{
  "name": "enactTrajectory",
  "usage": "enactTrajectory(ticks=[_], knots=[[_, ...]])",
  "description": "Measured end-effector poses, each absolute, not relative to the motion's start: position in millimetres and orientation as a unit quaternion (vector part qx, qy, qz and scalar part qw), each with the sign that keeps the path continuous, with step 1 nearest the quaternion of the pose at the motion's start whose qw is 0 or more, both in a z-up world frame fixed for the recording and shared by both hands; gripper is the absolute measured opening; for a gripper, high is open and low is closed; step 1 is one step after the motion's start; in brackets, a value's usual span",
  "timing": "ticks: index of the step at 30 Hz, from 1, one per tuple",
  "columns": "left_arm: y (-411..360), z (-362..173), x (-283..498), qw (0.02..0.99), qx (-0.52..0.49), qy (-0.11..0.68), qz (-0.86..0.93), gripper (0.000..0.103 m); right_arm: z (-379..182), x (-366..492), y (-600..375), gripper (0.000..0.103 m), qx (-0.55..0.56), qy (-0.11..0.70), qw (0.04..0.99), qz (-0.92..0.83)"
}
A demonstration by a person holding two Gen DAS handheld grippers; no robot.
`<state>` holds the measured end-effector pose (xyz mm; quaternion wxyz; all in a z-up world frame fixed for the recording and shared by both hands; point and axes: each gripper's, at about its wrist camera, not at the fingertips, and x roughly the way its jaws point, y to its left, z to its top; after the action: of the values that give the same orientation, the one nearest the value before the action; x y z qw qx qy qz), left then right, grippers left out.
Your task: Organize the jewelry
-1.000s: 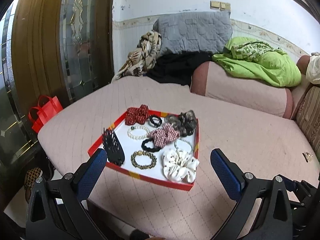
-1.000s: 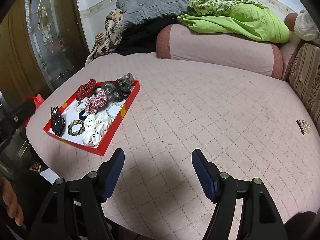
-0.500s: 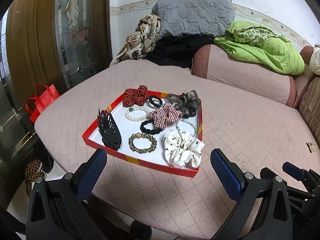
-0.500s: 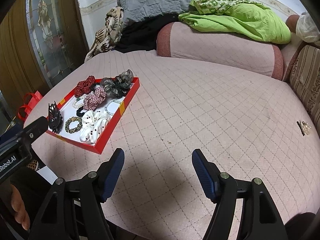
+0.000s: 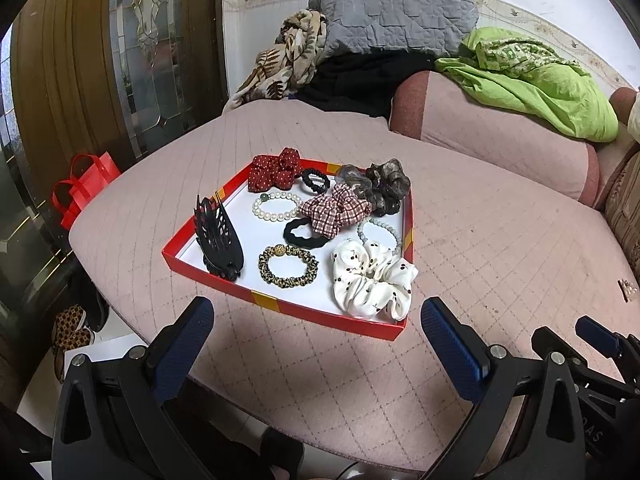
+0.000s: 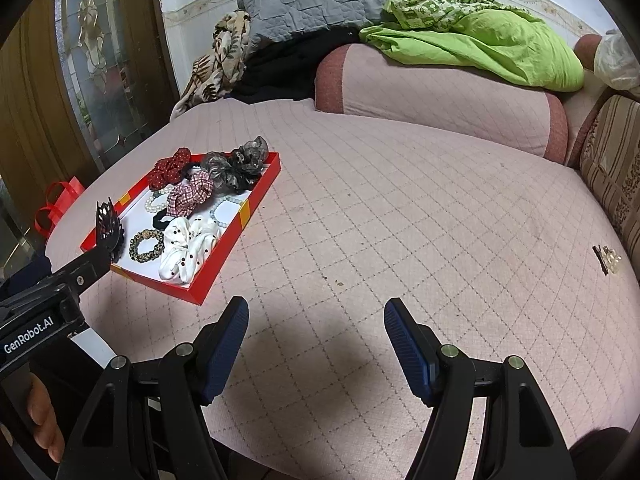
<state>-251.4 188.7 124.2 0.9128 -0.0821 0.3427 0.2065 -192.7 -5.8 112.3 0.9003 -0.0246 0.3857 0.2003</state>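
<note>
A red-rimmed white tray (image 5: 304,312) (image 6: 224,264) lies on the pink quilted bed. It holds a black claw clip (image 5: 219,238), a pearl bracelet (image 5: 276,207), a gold bead bracelet (image 5: 287,265), a white dotted scrunchie (image 5: 374,278) (image 6: 184,248), a plaid scrunchie (image 5: 335,211), a red dotted bow (image 5: 274,170), black hair ties and a grey scrunchie (image 5: 378,184). My left gripper (image 5: 316,328) is open and empty, just short of the tray's near rim. My right gripper (image 6: 316,328) is open and empty over bare bed, right of the tray. A small hair clip (image 6: 606,258) (image 5: 627,289) lies far right.
A pink bolster (image 6: 440,92), green blanket (image 6: 480,36), grey pillow (image 5: 392,12) and dark clothes pile up at the back. A wooden glass door (image 5: 120,60) and red bag (image 5: 86,184) stand left, off the bed edge. A striped cushion (image 6: 612,184) is at right.
My left gripper has moved forward and down toward the tray, which now looks larger and closer. My right gripper has crept slightly forward. Both stay open.
</note>
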Motion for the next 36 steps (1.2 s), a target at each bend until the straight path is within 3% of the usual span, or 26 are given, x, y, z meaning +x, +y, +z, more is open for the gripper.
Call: enactTrajectory(ticks=[36], knots=[[196.8,113.2,-248.6,0.9,-0.106,0.368,0.209,0.103,108.9,-199.2,3.4,0.076,-0.046,0.388,0.897,0.208]])
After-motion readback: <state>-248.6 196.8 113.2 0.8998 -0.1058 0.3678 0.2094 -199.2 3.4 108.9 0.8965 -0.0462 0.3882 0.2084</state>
